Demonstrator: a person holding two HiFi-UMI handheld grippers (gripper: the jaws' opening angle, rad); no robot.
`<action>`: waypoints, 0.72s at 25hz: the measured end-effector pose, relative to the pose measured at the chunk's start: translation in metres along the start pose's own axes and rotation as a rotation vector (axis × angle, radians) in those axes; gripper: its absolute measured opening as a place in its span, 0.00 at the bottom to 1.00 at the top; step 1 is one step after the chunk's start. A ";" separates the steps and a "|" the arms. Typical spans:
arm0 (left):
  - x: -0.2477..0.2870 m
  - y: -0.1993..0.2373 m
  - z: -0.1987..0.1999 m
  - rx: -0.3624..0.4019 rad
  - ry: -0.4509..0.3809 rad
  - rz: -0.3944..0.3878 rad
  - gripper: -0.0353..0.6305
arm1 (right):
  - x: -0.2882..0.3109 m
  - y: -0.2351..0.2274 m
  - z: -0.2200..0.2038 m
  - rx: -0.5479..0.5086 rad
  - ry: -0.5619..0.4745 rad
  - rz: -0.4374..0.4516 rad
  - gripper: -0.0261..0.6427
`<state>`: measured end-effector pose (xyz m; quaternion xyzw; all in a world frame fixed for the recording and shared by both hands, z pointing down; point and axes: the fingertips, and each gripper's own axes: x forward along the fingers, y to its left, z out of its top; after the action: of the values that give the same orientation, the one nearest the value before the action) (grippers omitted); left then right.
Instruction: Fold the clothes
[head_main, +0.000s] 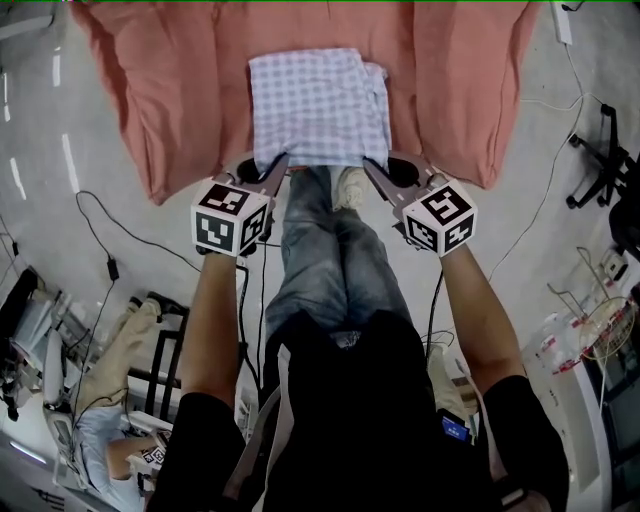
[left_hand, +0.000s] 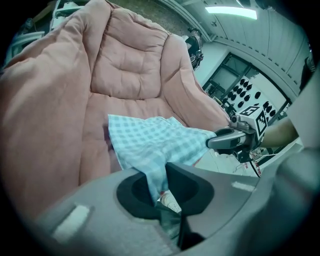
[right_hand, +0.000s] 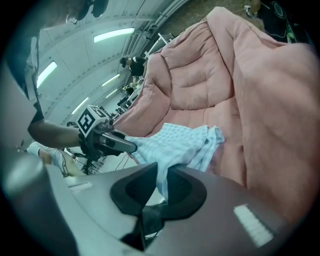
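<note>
A: Where's the checked garment?
B: Folded on the pink quilt, long side left-right; left hand-held gripper and right hand-held gripper each pinch a near corner.
A: What garment?
B: Can't tell; it's folded over.

Left forearm and right forearm extend forward side by side, left gripper and right gripper angled downward, each with jaws clamped on a near corner of the checked cloth.
</note>
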<state>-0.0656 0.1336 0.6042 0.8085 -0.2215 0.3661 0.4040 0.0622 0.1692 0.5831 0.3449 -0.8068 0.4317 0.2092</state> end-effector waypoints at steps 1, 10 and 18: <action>0.000 0.000 -0.003 -0.003 0.005 0.001 0.12 | 0.001 0.001 -0.002 0.001 0.002 0.000 0.08; 0.000 0.000 -0.040 -0.033 0.087 0.009 0.31 | -0.002 -0.001 -0.041 0.018 0.083 -0.034 0.35; -0.008 0.002 -0.064 -0.069 0.087 0.036 0.31 | -0.009 -0.020 -0.055 0.071 0.107 -0.126 0.41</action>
<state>-0.0979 0.1847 0.6251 0.7732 -0.2309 0.4002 0.4344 0.0854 0.2116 0.6179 0.3786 -0.7553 0.4638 0.2664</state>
